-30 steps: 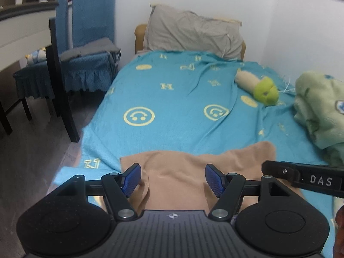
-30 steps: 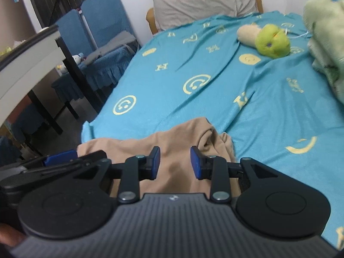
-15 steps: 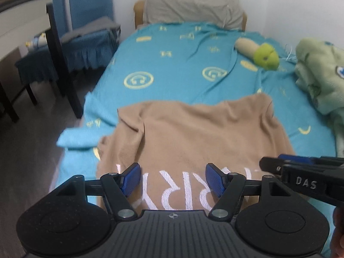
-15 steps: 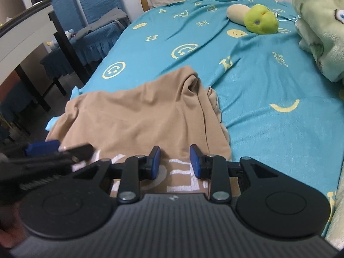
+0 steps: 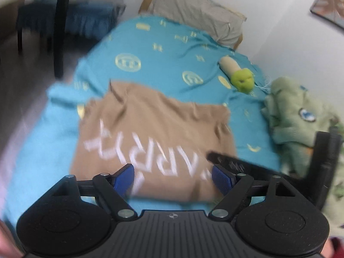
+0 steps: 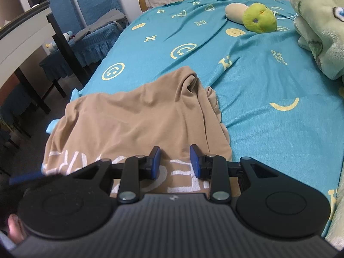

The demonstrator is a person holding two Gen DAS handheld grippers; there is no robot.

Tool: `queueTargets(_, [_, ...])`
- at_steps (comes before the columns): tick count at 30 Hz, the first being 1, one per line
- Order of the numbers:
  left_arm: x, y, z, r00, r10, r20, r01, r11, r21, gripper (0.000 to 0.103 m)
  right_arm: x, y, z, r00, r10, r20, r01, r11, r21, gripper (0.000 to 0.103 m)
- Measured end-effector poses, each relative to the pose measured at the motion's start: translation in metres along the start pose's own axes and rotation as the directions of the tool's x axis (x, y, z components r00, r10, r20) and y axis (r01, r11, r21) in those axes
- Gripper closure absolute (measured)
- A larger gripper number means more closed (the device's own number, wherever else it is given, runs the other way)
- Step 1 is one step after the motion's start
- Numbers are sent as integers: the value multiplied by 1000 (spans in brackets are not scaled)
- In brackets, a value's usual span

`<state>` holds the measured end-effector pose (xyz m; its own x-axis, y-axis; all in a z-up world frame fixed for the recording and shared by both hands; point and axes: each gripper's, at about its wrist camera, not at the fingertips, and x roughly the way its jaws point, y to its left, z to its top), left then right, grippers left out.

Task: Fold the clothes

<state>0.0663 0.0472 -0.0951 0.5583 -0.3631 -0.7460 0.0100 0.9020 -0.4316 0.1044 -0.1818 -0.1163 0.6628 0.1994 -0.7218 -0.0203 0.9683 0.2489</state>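
Since a second ago: tan shirt (image 6: 137, 120) now spread on bed (image 6: 268, 129) | left gripper (image 5: 173, 175) jaws just widened, empty | right gripper (image 6: 174, 163) narrow, empty, shirt at 12 o'clock | folds all left.

The shirt (image 6: 133, 116) is soft matt tan cloth with white stitched letters. The bedsheet (image 6: 258, 81) is thin matt cotton-like cloth. The blanket (image 6: 318, 28) looks fleecy. The grippers' bodies are matt black ribbed plastic.

The whole left wrist view is motion-blurred, worst at upper left. The tan shirt's (image 6: 133, 116) white lettering is half hidden behind the right hand-held gripper (image 6: 175, 163).
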Motion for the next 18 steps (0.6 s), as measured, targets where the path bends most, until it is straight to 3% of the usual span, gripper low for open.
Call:
queueTargets(3, [9,17,-6,996,-49,-72,38,989,-141,22,0,0,1,1000,1,-2,-1,1000,7,69])
queueTargets(9, [45,53,-10,988,-80,-136,21,921,-389,22,1,1,1,1000,-5,0,5,1000,13,69])
queueTargets(12, [50,62,-9,993,-90,-81,44,891,-453,22,1,1,1,1000,-7,2,7,1000,12,69])
queueTargets(15, [42,58,-5,999,-53,2,49,906,-421,23,1,1,1,1000,-8,3,8,1000,11,69])
queueTargets(18, [27,55,-7,990,-101,101,134,901,-413,23,2,-1,1,1000,-7,5,7,1000,26,70])
